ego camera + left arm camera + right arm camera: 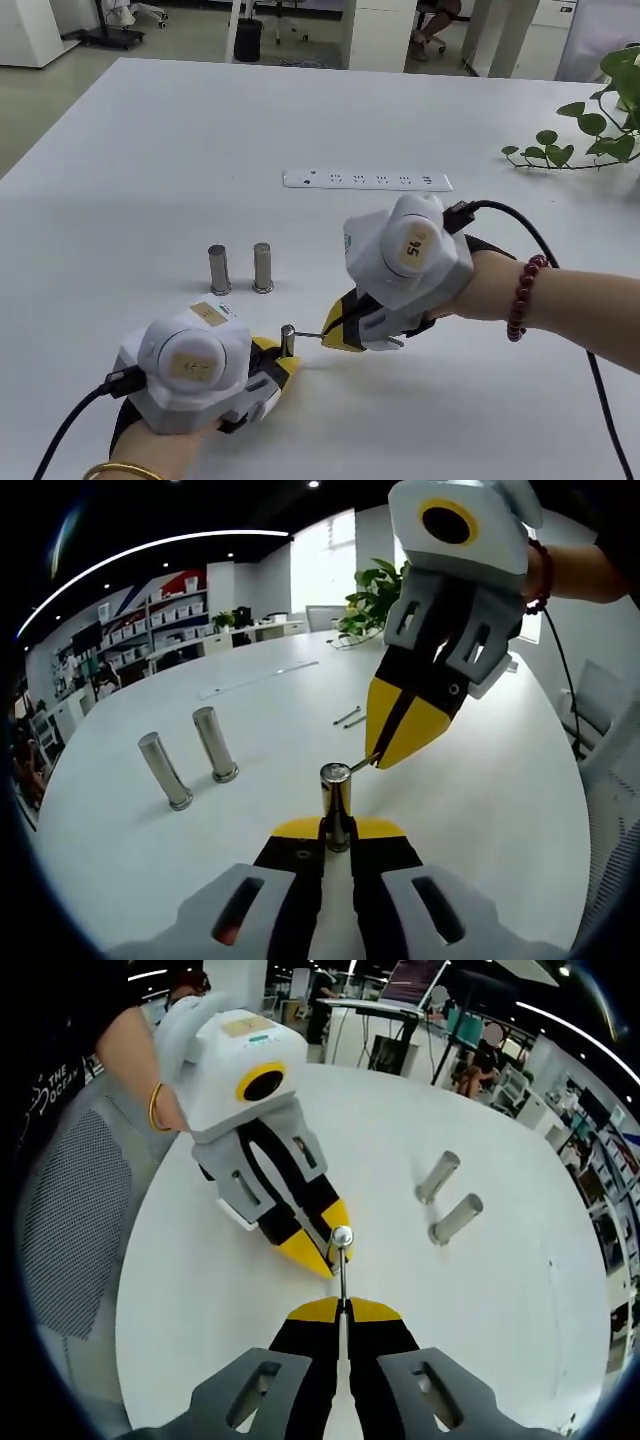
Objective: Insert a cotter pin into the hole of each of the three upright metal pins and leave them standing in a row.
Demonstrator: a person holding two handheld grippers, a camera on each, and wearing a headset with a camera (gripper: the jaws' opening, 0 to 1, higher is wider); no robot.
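Two metal pins (219, 270) (263, 268) stand upright side by side on the white table (150, 160). A third metal pin (288, 340) stands nearer me, and my left gripper (284, 362) is shut on its lower part; it shows upright between the jaws as the held pin (336, 802). My right gripper (330, 338) is shut on a thin cotter pin (342, 1278), whose tip meets the top of the held pin (342, 1237). The cotter pin (364, 763) reaches the pin's head from the right. Two loose cotter pins (350, 717) lie farther back on the table.
A white power strip (367, 180) lies across the table's middle beyond the pins. A leafy plant (596, 125) trails in at the far right edge. Cables (560, 270) run back from both grippers. Office chairs and desks stand beyond the table.
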